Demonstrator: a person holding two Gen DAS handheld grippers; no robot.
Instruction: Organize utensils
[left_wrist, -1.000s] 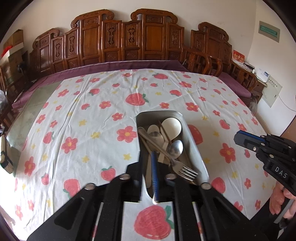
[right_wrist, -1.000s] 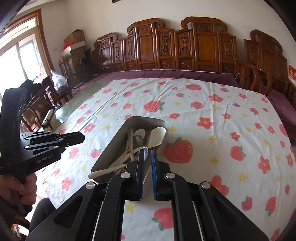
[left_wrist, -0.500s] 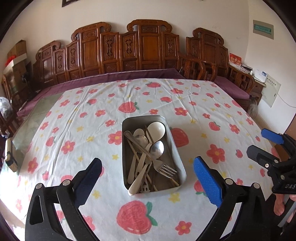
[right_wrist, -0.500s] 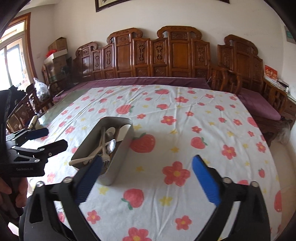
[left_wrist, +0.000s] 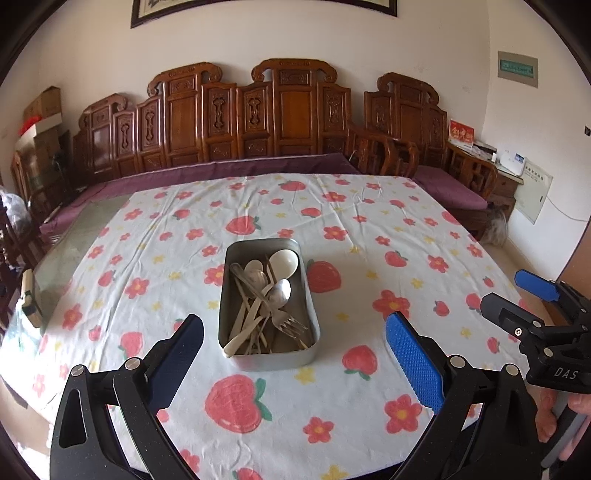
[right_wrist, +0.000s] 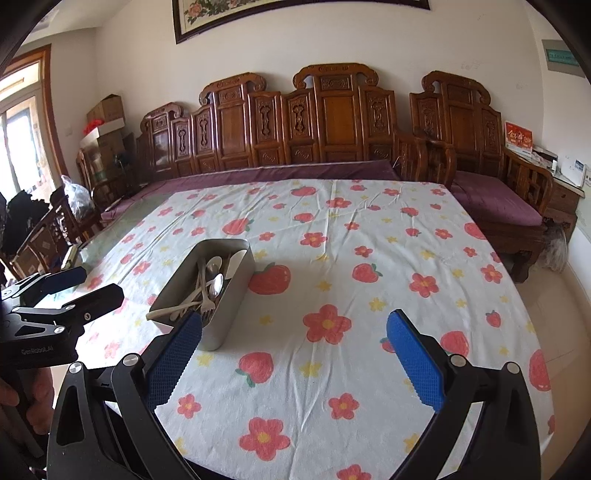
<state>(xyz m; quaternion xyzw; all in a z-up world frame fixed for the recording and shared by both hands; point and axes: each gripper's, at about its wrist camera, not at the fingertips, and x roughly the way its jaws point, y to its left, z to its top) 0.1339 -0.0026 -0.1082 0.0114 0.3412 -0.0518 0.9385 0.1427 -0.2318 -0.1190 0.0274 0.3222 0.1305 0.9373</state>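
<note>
Where utensils (left_wrist: 264, 302) pile, tin (left_wrist: 236, 258) hides their handles.

Utensils (left_wrist: 264, 306) lie piled in the metal tray (left_wrist: 312, 317); lower handles are hidden under the upper ones, so no count is possible. Framed picture (right_wrist: 295, 14) is cut by the top edge. Hand (right_wrist: 22, 398) holding the left gripper (right_wrist: 74, 291) is mostly out of frame. Wall sign (left_wrist: 517, 68) lettering is too small to read.
</note>
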